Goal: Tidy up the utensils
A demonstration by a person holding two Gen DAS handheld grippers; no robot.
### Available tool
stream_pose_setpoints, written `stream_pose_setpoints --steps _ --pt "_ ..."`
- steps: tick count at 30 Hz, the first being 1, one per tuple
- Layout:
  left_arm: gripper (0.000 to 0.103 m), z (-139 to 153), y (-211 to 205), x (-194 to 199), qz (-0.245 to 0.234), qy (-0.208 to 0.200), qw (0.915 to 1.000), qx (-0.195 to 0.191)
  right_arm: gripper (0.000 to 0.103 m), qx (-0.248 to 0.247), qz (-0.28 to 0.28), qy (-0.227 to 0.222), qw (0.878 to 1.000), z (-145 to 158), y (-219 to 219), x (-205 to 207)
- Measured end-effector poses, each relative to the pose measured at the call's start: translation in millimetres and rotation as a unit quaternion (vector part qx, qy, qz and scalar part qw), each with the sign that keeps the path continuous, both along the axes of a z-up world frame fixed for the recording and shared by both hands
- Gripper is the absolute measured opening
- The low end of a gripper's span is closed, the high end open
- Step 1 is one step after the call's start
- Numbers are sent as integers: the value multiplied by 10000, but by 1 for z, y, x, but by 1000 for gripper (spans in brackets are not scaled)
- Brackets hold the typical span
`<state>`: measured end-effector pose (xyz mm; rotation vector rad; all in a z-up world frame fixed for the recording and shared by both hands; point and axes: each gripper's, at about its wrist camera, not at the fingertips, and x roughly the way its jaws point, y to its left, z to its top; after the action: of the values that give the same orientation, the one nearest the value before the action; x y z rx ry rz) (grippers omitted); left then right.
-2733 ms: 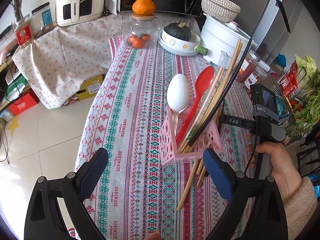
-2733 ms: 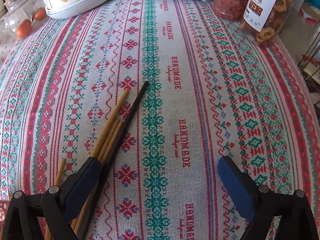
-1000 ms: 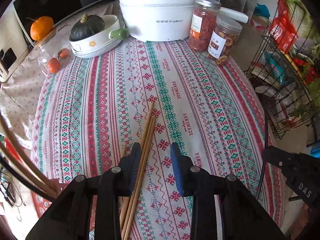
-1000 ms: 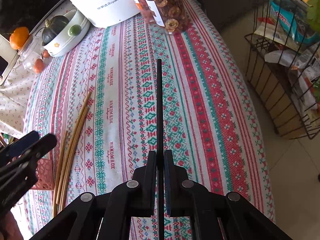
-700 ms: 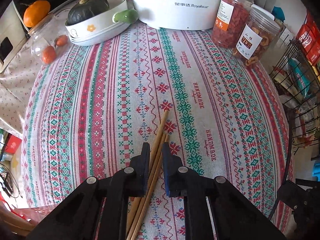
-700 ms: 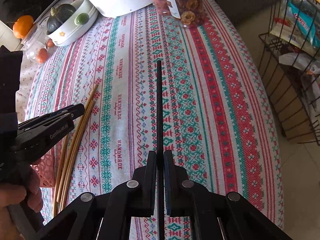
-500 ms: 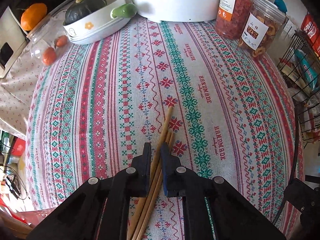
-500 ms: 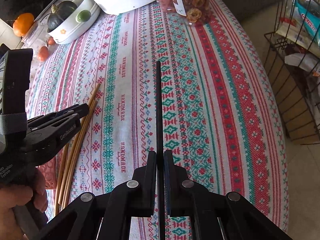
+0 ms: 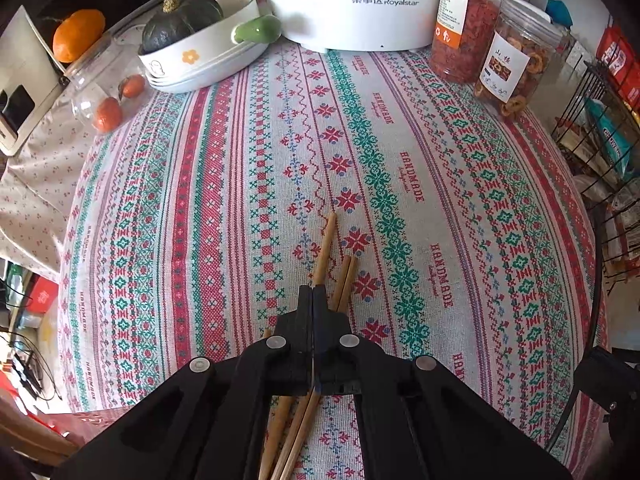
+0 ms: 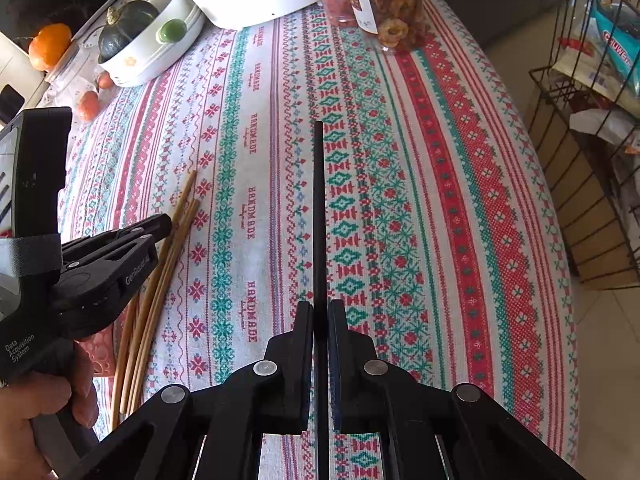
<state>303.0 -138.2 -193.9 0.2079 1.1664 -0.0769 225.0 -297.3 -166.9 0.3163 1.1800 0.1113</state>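
Several wooden chopsticks (image 9: 346, 276) lie side by side on the patterned tablecloth (image 9: 440, 184). My left gripper (image 9: 313, 292) is down on them, its jaws closing with the pads pressed on one wooden chopstick (image 9: 326, 240) that sticks out ahead of the tips. The right wrist view shows the same left gripper (image 10: 160, 226) and the wooden chopsticks (image 10: 176, 232) at the left, with a hand on the handle. My right gripper (image 10: 320, 308) is shut on a black chopstick (image 10: 319, 208), held above the cloth and pointing away from me.
At the table's far end stand a white cooker (image 9: 352, 0), a white bowl (image 9: 208, 60) with a dark squash, two jars of dried fruit (image 9: 516, 56) and a glass jar (image 9: 104, 92). A wire rack (image 10: 580, 128) stands beyond the right edge. A pink basket corner (image 10: 96, 350) shows beside the hand.
My left gripper sank onto the wooden chopsticks and its jaws closed from open to shut on one. The right gripper went from open to shut on the black chopstick, then stayed still.
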Motion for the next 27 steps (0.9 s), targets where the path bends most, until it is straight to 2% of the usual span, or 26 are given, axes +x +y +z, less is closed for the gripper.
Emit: stream_pose_setpoints --steps 8,16,21,25,27 --pt "0 65 7 -55 -388 -902 9950 -179 4 -89 68 -360 9993 24 17 -24" --pt "0 114 43 -121 -619 -1518 9839 -711 4 -249 201 -923 9952 59 46 -54" --pt "0 135 69 -161 -753 -1884 9731 -1091 4 -354 428 -1269 9904 78 64 -70" --pt "0 144 91 -194 -793 -2391 9549 -1572 4 -408 660 -1501 9856 91 78 -82" --pt "0 148 95 -200 -865 -2307 9553 -1637 4 -419 734 -1617 9832 96 83 -88"
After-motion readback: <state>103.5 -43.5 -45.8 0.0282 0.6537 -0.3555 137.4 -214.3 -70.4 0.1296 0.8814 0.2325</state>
